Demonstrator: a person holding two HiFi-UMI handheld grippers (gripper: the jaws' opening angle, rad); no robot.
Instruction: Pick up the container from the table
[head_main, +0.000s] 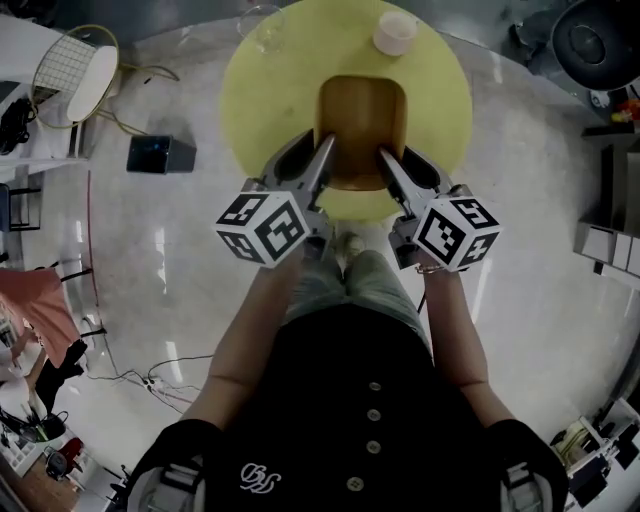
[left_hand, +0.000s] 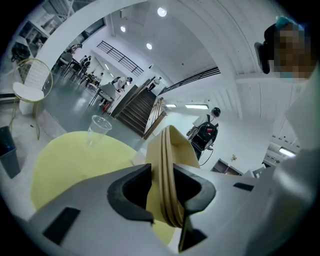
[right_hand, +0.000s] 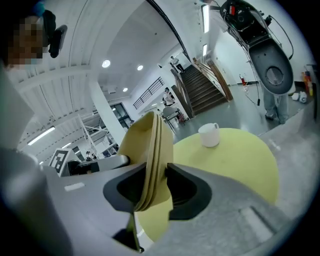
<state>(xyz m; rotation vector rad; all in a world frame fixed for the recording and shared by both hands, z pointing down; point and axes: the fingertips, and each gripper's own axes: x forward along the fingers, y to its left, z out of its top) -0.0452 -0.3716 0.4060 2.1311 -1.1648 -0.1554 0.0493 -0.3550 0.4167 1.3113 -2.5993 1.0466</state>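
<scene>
Okay, left gripper (left_hand: 164, 186): jaws clamped on the left side wall of the container (head_main: 362, 120), pads pressed flat on both faces of the wall.
Right gripper (right_hand: 156, 187): same grip, clenched on the opposite side wall; nothing else sat between the jaws.
Wall edge: showed as several thin layers in both gripper views; one ribbed rim or a nested stack, couldn't tell.
Container: tan, rectangular, open side up, carried between the two grippers over the near half of the yellow table (head_main: 260, 90); it looked clear of the tabletop.
Task state: judged the pick as essentially made, only the carry left.
Clear cup (head_main: 262, 25): at the table's far-left edge, well apart from the container.
White cup (head_main: 395, 32): at the table's far-right edge, also well apart.
Black box (head_main: 160, 153): on the floor left of the table, out of the way.
Risk 1: each grip was only on a thin wall, so a flexing wall could slide out of the pads.
Risk 2: uneven rise of the two hands would tilt the container and lever it out of one grip.
Risk 3: if the layers were nested pieces, the unclamped ones could drop onto the table.
Risk 4: hands drifting apart would pull the walls outward and loosen both holds.
</scene>
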